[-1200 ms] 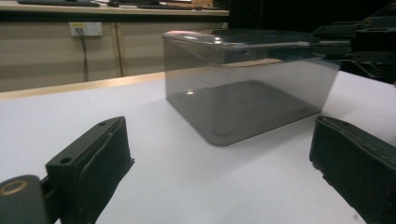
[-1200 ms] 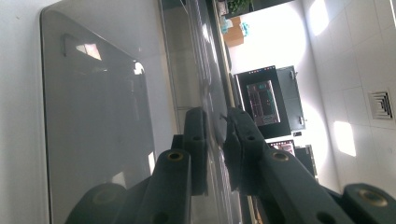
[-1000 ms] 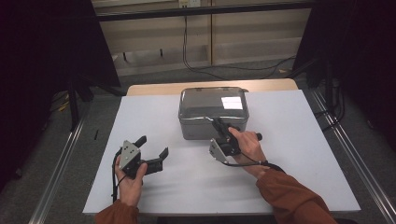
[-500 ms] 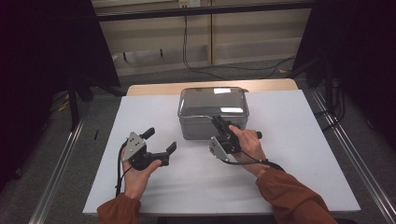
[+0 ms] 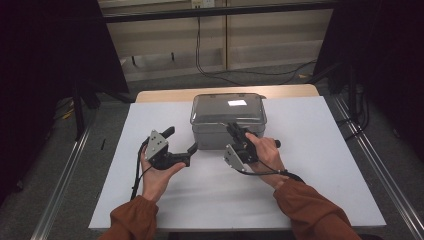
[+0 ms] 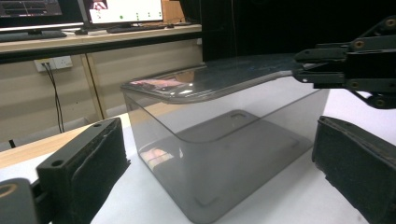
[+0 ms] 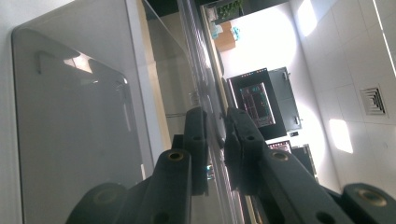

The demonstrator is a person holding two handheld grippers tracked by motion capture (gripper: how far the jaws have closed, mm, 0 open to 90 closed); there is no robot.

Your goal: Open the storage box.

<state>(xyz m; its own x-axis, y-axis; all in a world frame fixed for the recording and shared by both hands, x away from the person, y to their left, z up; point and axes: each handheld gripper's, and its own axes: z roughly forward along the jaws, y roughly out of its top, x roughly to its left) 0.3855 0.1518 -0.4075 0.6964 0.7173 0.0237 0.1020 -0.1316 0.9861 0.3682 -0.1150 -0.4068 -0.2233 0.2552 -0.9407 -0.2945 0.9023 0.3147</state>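
Note:
A translucent grey plastic box (image 5: 220, 135) stands at the back middle of the white table (image 5: 320, 165). Its lid (image 5: 227, 106) rests on top. My right gripper (image 5: 233, 128) is shut on the lid's front edge; in the right gripper view the jaws (image 7: 215, 128) pinch the thin lid rim (image 7: 201, 70) beside the box wall (image 7: 79, 116). In the left gripper view the lid (image 6: 224, 77) is tilted up on the side where the right gripper (image 6: 303, 72) holds it. My left gripper (image 5: 181, 139) is open just left of the box's front corner, and the box (image 6: 224, 140) shows between its jaws (image 6: 217, 135).
A bare wooden strip (image 5: 165, 95) runs behind the white tabletop. Metal rails (image 5: 65, 185) line the floor on both sides. Cables (image 5: 210, 65) hang by the back wall. Dark curtains (image 5: 50, 60) stand left and right.
My left gripper has moved right and forward toward the box's left front corner. The right gripper has stayed at the lid's front edge.

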